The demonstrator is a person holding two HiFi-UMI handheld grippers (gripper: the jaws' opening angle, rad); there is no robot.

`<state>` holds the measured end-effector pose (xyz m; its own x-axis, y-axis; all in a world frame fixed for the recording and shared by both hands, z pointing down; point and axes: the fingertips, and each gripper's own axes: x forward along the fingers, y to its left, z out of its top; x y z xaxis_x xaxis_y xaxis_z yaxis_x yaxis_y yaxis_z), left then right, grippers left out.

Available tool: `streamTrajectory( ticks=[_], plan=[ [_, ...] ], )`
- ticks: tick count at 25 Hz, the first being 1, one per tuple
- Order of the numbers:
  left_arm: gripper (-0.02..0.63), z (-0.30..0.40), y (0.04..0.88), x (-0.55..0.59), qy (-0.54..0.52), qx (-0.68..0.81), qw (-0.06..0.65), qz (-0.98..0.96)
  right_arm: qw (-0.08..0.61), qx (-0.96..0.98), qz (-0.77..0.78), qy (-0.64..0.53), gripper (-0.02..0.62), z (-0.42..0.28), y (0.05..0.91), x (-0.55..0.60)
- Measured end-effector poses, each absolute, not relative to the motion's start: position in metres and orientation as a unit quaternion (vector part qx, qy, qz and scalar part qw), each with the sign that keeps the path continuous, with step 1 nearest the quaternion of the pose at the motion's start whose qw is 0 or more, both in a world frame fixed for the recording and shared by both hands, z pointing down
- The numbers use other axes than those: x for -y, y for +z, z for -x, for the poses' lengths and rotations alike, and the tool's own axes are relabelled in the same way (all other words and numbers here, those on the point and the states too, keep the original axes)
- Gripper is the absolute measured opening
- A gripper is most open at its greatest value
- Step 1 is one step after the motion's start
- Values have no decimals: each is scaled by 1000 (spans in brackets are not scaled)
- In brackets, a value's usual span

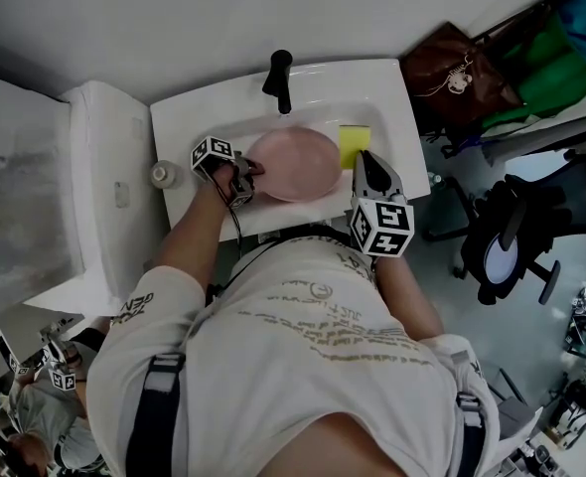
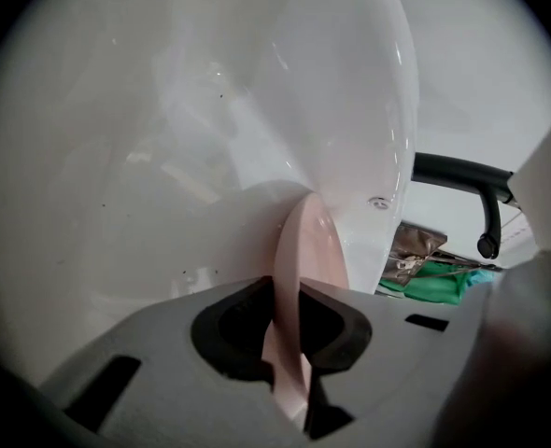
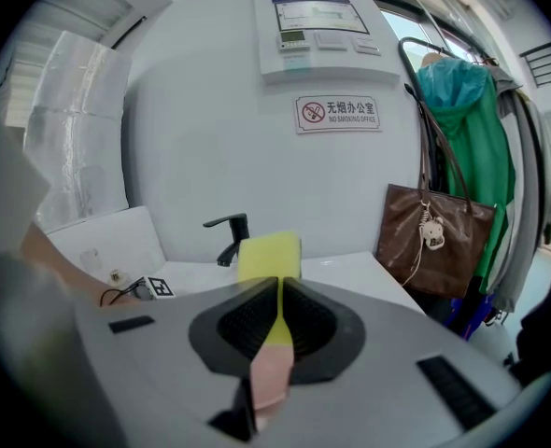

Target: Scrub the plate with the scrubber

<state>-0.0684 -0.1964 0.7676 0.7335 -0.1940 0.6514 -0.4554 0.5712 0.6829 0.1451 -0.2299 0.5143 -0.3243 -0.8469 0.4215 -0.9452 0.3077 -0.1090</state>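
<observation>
Firmly, down-tilted left gripper (image 1: 249, 172) clamps plate (image 1: 295, 164); right gripper (image 1: 366, 160) pinches scrubber (image 1: 353, 144)

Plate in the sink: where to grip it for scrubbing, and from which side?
Grip the plate by its left rim, coming from the left. It is thin and shallow, so jaws can straddle the edge, as the left gripper is shut on it now. That leaves its face open to the sponge on the right.

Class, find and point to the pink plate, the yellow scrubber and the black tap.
pink plate (image 1: 293, 164): head view, centre of its face.
yellow scrubber (image 1: 354, 145): head view, middle of its top face.
black tap (image 1: 278, 74): head view, its upright body.
</observation>
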Motion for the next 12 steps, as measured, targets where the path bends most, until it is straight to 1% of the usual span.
streamTrajectory(
  ticks=[12],
  plan=[
    [52,71,738,197,49,344,795,-497,147,803,-551,174,37,-127,515,229]
  ],
)
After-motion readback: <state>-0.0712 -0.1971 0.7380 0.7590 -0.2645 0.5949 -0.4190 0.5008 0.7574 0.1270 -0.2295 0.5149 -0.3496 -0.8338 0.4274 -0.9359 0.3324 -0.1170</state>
